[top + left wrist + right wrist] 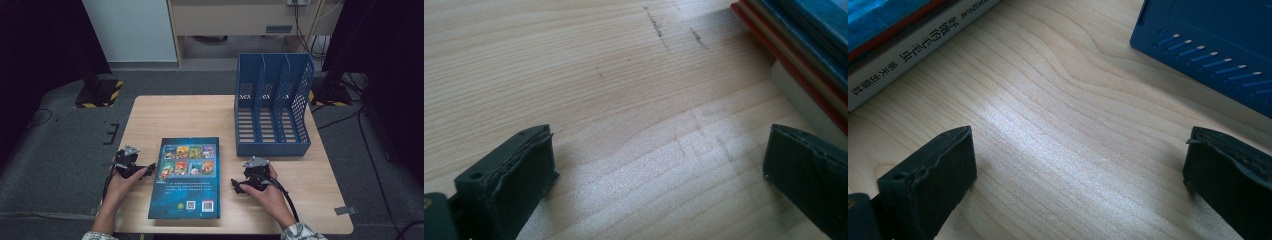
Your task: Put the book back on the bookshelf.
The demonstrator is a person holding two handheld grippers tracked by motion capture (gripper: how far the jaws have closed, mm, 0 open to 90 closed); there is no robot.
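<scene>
Book stack lying flat near table's front edge, long axis running front to back, sitting between both grippers.

Left gripper resting at stack's left edge, jaws wide, holding nothing; nearer of two.

Right gripper sitting just off spine side, jaws wide, holding nothing.

Blue file rack standing at back right corner, slots facing front; bare wood lying between rack and stack.
</scene>
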